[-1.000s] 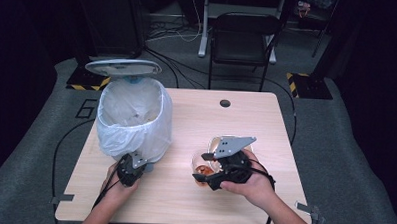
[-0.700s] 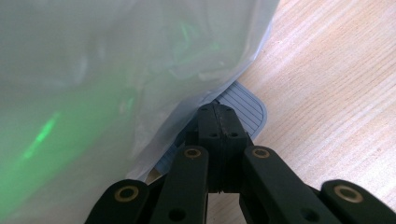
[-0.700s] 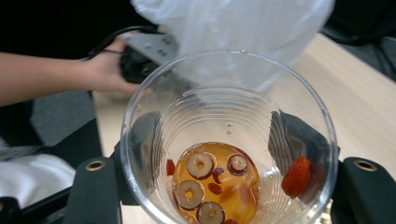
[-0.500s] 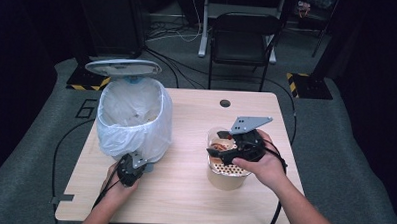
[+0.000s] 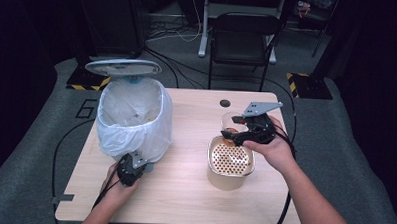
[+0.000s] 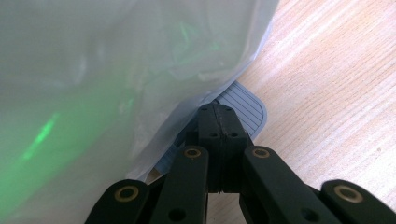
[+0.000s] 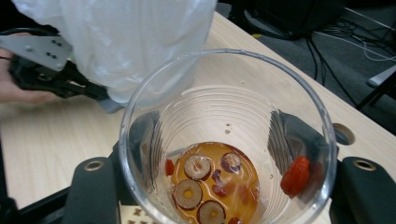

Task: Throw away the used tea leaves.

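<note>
the right gripper [image 5: 234, 135] is clamped around a clear plastic cup [image 5: 231, 124], one black jaw on each side of the cup's wall. in the right gripper view the cup [image 7: 224, 140] sits upright between the jaws, with a shallow pool of amber liquid at the bottom holding round sliced fruit pieces [image 7: 205, 186], and one red piece [image 7: 295, 175] stuck to the inside wall on the right. from the high view the cup is held just above the far rim of a beige container [image 5: 230, 163] whose top is a perforated strainer plate; whether cup and container touch cannot be told. the container stands on the right half of the light wooden table [image 5: 183, 191].

the left gripper [image 5: 129, 168] has its jaws pressed fully together with nothing between them. in the left gripper view its tips [image 6: 220, 126] rest on a grey ribbed foot pedal [image 6: 245, 105] at the base of a bin lined with a white plastic bag [image 6: 116, 70]. the bin [image 5: 134, 117] stands on the left half of the table, and its grey lid [image 5: 123, 68] is raised open behind it. the two grippers are well apart. a black chair [image 5: 247, 31] stands beyond the table's far edge.
</note>
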Motion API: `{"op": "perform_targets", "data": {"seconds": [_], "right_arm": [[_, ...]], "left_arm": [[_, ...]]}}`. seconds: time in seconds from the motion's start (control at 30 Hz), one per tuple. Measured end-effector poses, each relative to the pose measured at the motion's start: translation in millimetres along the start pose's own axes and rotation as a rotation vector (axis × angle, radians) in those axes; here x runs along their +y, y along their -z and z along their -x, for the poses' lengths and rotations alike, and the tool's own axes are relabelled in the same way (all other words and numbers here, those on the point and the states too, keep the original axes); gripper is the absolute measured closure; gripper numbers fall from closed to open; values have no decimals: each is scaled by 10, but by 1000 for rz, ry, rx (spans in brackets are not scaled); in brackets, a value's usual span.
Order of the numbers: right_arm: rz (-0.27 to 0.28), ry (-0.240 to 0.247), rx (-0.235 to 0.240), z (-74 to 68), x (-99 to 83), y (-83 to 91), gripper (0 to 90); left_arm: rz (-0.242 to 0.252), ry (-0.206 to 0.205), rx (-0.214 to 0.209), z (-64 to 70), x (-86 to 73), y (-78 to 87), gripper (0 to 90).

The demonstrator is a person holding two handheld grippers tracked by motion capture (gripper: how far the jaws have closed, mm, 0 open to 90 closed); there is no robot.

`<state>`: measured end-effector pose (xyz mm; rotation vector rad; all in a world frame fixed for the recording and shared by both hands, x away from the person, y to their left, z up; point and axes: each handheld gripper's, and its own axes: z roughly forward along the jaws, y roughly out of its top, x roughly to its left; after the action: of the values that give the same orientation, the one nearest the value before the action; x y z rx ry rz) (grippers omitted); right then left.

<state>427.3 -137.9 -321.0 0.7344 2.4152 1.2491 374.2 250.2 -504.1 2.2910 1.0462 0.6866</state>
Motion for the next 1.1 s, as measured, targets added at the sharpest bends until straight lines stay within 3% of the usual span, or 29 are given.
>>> {"op": "perform_targets", "data": {"seconds": [0.4,0.53,0.77,1.1], "right_arm": [[10,0,-5,340,-72,-26,350],[-1,45,-26,465,-116,-43,361],[3,84,-61,640,-148,-41,377],[-12,173,-103,808,-217,-79,391]], "left_arm": [[-1,2,-1,0,0,1,900],[-1,-1,-1,-3,0,1,900],[-1,4,-7,-5,0,1,900],[-2,3,-7,-6,1,1,900]]}}
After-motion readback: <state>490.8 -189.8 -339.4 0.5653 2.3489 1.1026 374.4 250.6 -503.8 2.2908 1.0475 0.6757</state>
